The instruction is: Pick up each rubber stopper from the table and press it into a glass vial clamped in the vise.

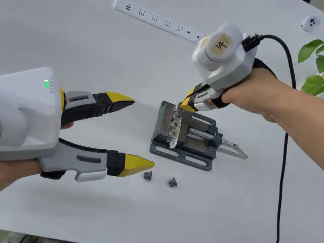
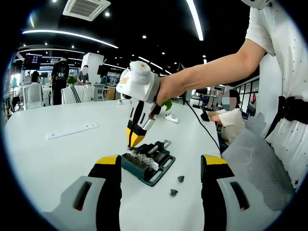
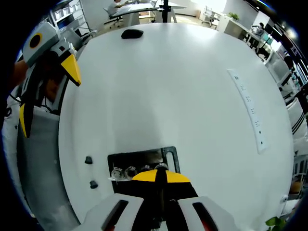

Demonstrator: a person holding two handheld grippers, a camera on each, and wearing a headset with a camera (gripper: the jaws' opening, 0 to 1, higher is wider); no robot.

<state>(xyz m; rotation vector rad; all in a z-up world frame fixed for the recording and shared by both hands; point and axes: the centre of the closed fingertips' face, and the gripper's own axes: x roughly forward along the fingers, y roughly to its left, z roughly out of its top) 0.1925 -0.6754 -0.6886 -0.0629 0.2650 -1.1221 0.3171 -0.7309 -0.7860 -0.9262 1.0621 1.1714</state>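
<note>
A dark grey vise [image 1: 195, 152] stands mid-table with several clear glass vials [image 1: 174, 126] clamped in a row. My right gripper [image 1: 184, 106] is shut, tips pressed down on the far end of that row; what is between them is hidden. Its own view has its yellow tips [image 3: 159, 175] closed over the vials [image 3: 124, 172] and vise [image 3: 139, 157]. My left gripper [image 1: 130, 130] is open and holds nothing, left of the vise. Two small grey rubber stoppers [image 1: 147, 175] [image 1: 172, 182] lie just in front of the vise, also stoppers [image 2: 181, 178] [image 2: 173, 192] between my left jaws.
A white power strip [image 1: 157, 20] lies along the table's far side. A black cable [image 1: 286, 142] runs from the right gripper down the table's right side. A green plant [image 1: 314, 66] is at the right edge. A small white device [image 1: 310, 23] sits far right.
</note>
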